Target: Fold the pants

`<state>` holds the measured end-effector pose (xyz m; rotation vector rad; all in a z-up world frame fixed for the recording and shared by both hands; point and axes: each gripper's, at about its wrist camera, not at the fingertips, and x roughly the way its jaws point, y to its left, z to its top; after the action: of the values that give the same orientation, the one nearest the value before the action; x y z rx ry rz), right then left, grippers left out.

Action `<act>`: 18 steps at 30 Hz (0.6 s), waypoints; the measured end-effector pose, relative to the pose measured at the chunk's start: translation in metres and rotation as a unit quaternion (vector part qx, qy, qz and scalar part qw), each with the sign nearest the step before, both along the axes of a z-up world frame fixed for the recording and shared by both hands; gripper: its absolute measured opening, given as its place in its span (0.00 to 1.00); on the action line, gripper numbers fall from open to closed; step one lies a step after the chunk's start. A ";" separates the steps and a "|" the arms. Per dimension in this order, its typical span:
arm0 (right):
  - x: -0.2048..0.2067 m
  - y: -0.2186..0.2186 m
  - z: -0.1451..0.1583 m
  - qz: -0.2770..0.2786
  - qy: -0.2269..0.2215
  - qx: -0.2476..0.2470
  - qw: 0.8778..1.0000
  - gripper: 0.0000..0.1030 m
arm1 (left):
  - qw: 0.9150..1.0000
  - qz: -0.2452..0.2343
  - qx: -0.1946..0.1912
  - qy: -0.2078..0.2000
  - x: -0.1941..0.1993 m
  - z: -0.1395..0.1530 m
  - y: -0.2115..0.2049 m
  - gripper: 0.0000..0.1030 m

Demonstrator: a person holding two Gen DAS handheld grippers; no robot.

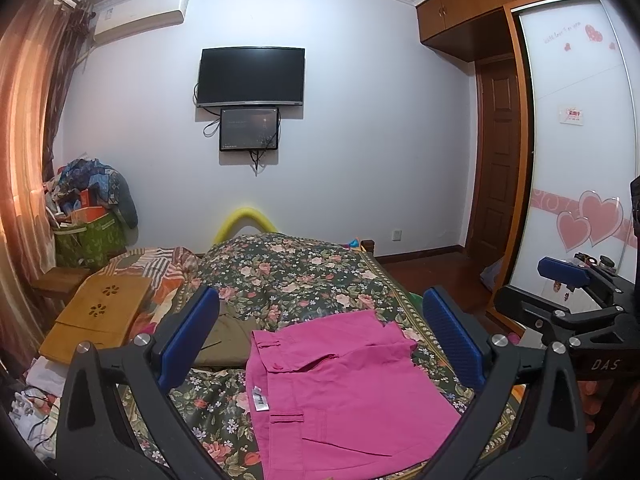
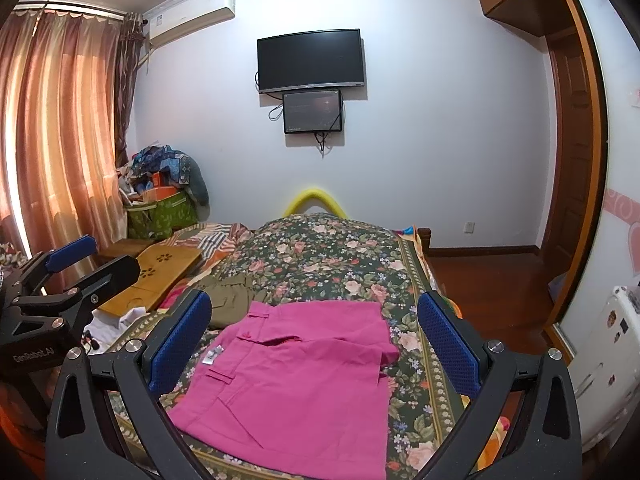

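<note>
Pink pants (image 1: 344, 392) (image 2: 296, 384) lie folded into a compact rectangle on the floral bedspread (image 1: 288, 272) (image 2: 320, 256), waistband with white label toward the left. My left gripper (image 1: 320, 340) hovers open above the pants, blue pads wide apart, nothing between them. My right gripper (image 2: 316, 340) is likewise open over the pants and touches nothing. Each gripper shows at the edge of the other's view: the right gripper (image 1: 560, 280) and the left gripper (image 2: 76, 260). Folded olive-brown pants (image 1: 228, 340) (image 2: 228, 300) lie just beyond the pink ones, to the left.
A wooden lap desk (image 1: 96, 320) (image 2: 160, 276) rests on the bed's left side with crumpled fabric. A green bag (image 1: 88, 240) with piled clutter stands by the curtains. A wardrobe (image 1: 580, 160), door and wooden floor are to the right.
</note>
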<state>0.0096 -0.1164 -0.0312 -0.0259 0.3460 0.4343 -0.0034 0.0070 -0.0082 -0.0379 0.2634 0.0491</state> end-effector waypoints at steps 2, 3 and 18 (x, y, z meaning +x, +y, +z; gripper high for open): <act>-0.001 0.000 0.000 0.000 -0.001 0.000 1.000 1.00 | 1.000 -0.001 0.000 0.000 0.000 0.000 0.000 1.00; -0.001 0.000 0.000 0.000 -0.001 0.000 1.000 1.00 | 1.000 -0.001 0.000 0.001 0.000 0.001 0.000 1.00; 0.001 0.001 -0.001 -0.001 0.000 -0.001 1.000 1.00 | 1.000 -0.002 -0.002 0.005 0.002 0.001 0.001 1.00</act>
<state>0.0101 -0.1154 -0.0325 -0.0278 0.3455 0.4327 -0.0009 0.0077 -0.0074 -0.0418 0.2732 0.0448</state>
